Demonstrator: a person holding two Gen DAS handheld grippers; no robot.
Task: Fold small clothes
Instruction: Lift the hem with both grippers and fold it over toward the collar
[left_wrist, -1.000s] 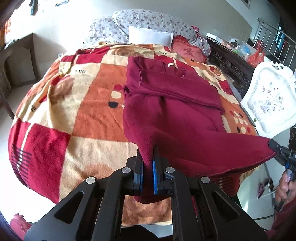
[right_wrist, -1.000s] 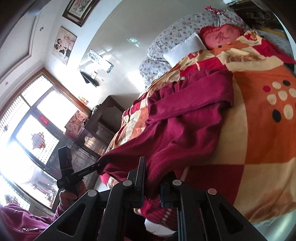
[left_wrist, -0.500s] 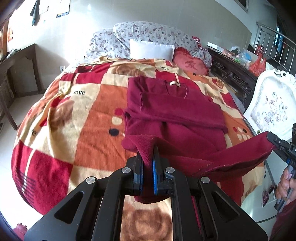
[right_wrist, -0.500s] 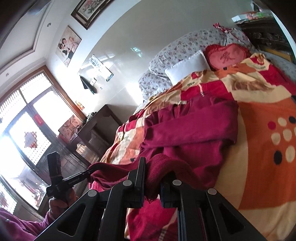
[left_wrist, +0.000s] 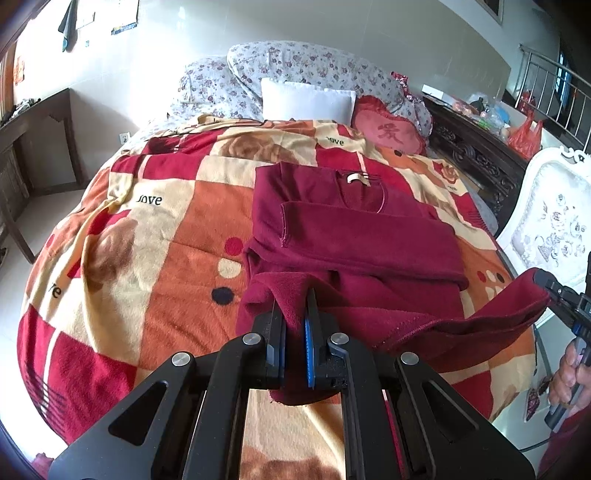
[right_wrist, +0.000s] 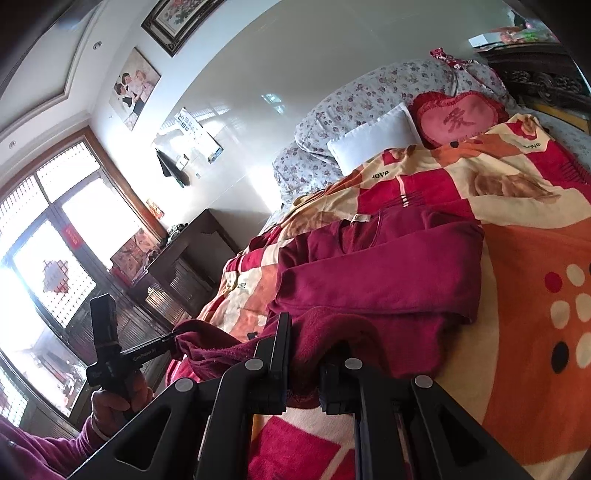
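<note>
A dark red sweater (left_wrist: 362, 236) lies on the patterned blanket (left_wrist: 166, 240), its collar toward the pillows and a sleeve folded across its chest. My left gripper (left_wrist: 293, 310) is shut on one corner of the sweater's bottom hem and holds it above the blanket. My right gripper (left_wrist: 546, 282), at the right edge of the left wrist view, is shut on the other corner. The hem hangs slack between them. In the right wrist view, the right gripper (right_wrist: 310, 339) pinches bunched red cloth of the sweater (right_wrist: 388, 273), and the left gripper (right_wrist: 176, 334) shows at the left in a hand.
A white pillow (left_wrist: 306, 101), floral pillows and a red heart cushion (left_wrist: 388, 133) sit at the head of the bed. A white chair (left_wrist: 550, 229) and a dark carved cabinet (left_wrist: 476, 147) stand to the right. At the left stands a wooden desk (left_wrist: 37, 122).
Both grippers have carried the hem forward toward the collar and slightly up. The lower part of the sweater has come off the bed's edge and now bunches over its middle.
</note>
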